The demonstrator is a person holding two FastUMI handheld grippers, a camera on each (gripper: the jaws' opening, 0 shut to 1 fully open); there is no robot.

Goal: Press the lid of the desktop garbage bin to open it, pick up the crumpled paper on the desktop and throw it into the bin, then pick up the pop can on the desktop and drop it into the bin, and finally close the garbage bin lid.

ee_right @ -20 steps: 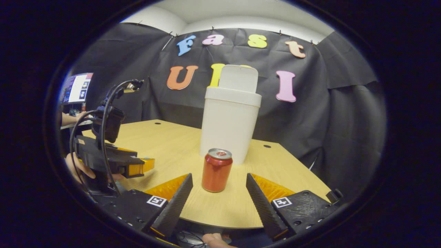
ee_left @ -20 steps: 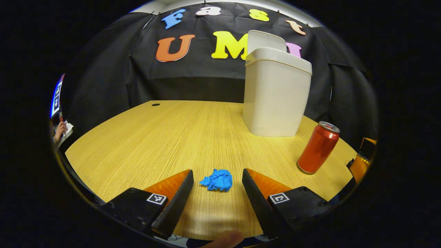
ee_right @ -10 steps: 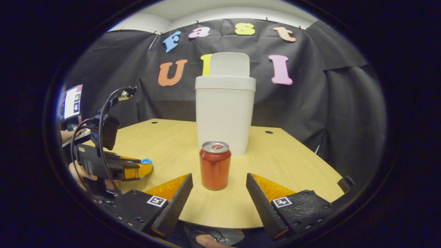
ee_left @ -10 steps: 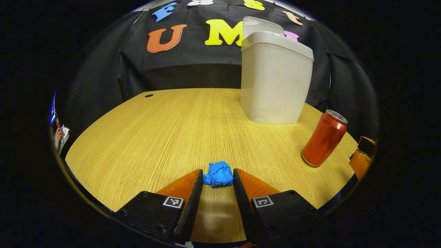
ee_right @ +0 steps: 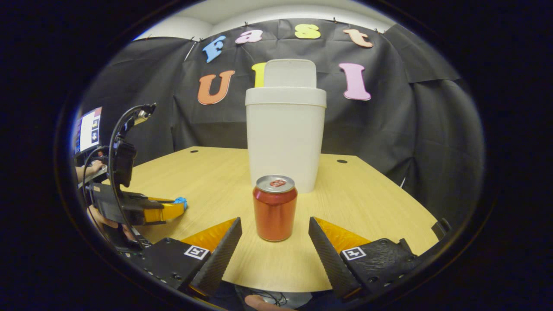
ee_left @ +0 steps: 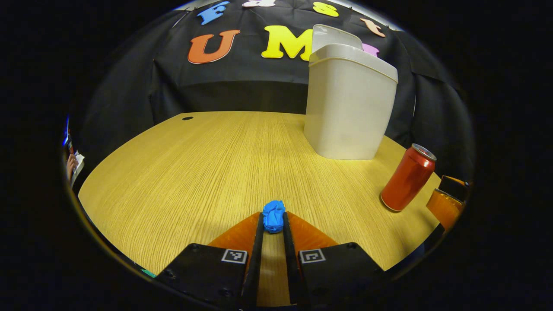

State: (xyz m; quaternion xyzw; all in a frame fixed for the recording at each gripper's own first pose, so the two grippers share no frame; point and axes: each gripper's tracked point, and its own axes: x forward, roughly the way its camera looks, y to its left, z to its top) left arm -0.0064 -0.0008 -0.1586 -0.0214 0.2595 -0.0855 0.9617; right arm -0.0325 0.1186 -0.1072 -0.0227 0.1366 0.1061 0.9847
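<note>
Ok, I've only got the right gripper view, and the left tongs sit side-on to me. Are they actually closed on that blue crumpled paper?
Observer: Yes. In the left gripper view the left tongs are shut on the blue crumpled paper ball, with both fingers pressing its sides at the very tips.
Operator: And the red can overlaps the bin for me. Are they touching?
Observer: No. Seen from the left gripper view, the red metal pop can stands upright apart from the tall white plastic bin, with bare wooden desk between them.
</note>
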